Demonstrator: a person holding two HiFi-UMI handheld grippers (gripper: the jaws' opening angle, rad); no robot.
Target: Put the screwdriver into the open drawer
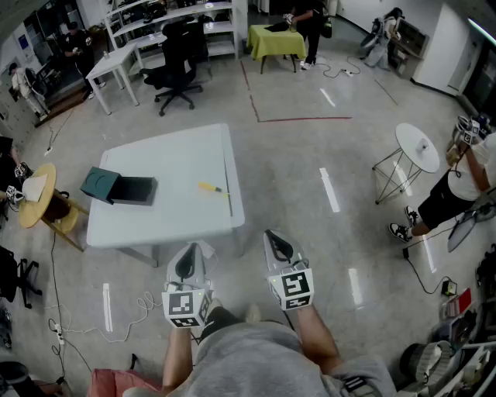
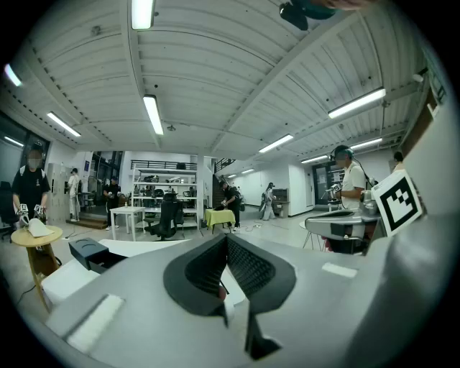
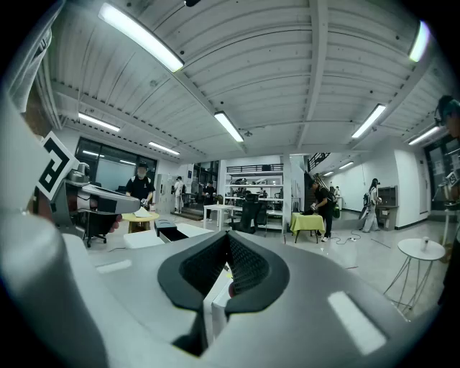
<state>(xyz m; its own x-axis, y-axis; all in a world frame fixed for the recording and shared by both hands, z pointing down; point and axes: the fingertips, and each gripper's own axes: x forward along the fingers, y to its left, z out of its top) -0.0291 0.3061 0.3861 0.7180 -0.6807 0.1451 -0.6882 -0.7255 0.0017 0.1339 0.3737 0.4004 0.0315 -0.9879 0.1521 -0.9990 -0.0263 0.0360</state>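
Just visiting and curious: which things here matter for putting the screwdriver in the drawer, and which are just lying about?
Part of the job: screwdriver, open drawer, white table, left gripper, right gripper.
Just lying about: office chair, yellow-green table, round white table, shelves.

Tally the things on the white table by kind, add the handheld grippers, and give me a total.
screwdriver: 1
drawer unit, drawer open: 1
grippers: 2 (left gripper, right gripper)
Total: 4
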